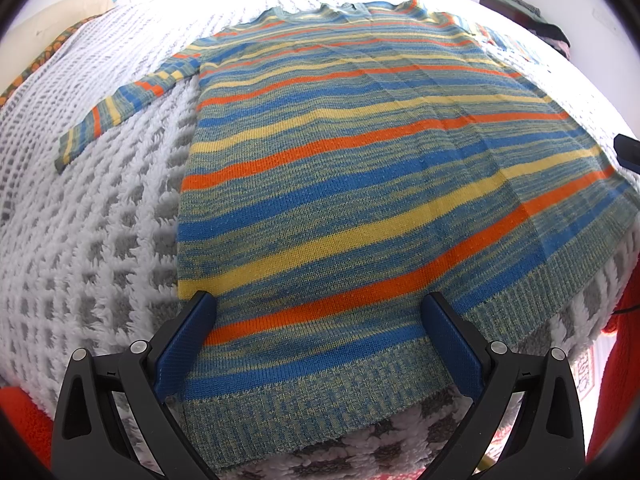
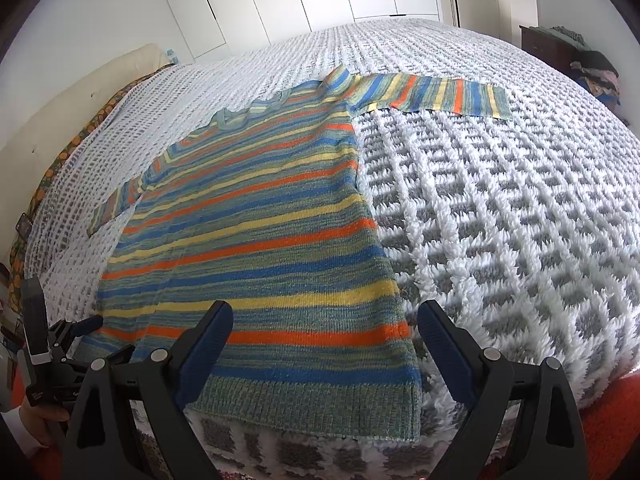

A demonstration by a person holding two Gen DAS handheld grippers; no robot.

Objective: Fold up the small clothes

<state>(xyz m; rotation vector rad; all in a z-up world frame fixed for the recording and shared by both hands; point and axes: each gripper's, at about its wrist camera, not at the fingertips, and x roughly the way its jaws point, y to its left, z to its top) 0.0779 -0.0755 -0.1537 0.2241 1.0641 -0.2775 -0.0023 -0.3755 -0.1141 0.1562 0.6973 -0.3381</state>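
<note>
Lying flat: one striped sweater (image 1: 360,184).

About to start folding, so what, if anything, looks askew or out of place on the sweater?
Nothing stands out. The striped sweater lies flat on the blanket, both sleeves spread outward, hem ribbing at the near bed edge. Both grippers hover open over the hem corners: left gripper, right gripper.
</note>
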